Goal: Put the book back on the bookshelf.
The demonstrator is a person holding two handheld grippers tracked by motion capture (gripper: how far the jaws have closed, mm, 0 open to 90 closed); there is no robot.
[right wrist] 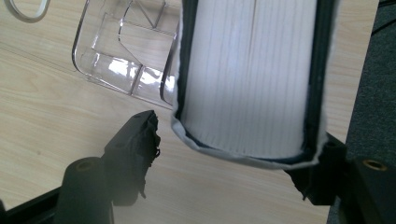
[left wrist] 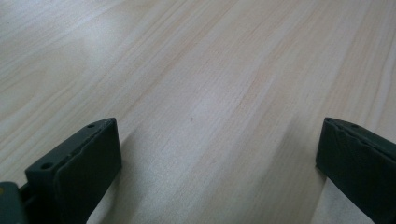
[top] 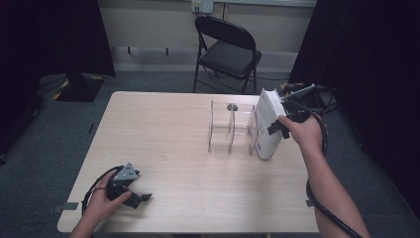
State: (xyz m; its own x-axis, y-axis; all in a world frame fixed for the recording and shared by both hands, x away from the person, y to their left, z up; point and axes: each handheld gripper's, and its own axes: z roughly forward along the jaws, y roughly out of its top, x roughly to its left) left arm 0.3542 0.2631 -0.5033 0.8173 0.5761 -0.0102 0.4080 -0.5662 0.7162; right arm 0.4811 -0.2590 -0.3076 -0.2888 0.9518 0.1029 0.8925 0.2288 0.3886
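My right gripper (top: pixel 278 128) has its jaws spread around the white book (top: pixel 269 130); in the right gripper view the left pad (right wrist: pixel 140 140) stands clear of the cover, so nothing is clamped. The book stands tilted at the table's (top: pixel 163 129) three o'clock, against the clear acrylic organizer (top: pixel 232 128). My left gripper (top: pixel 137 198) rests wide open at seven o'clock, holding nothing.

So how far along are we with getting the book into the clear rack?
Done: the book stands upright on the table at the right end of the clear rack. In hand: the right gripper has its jaws around the book, the left one visibly clear of the cover. Left: whether the book sits fully inside a slot cannot be told. The left gripper rests open.
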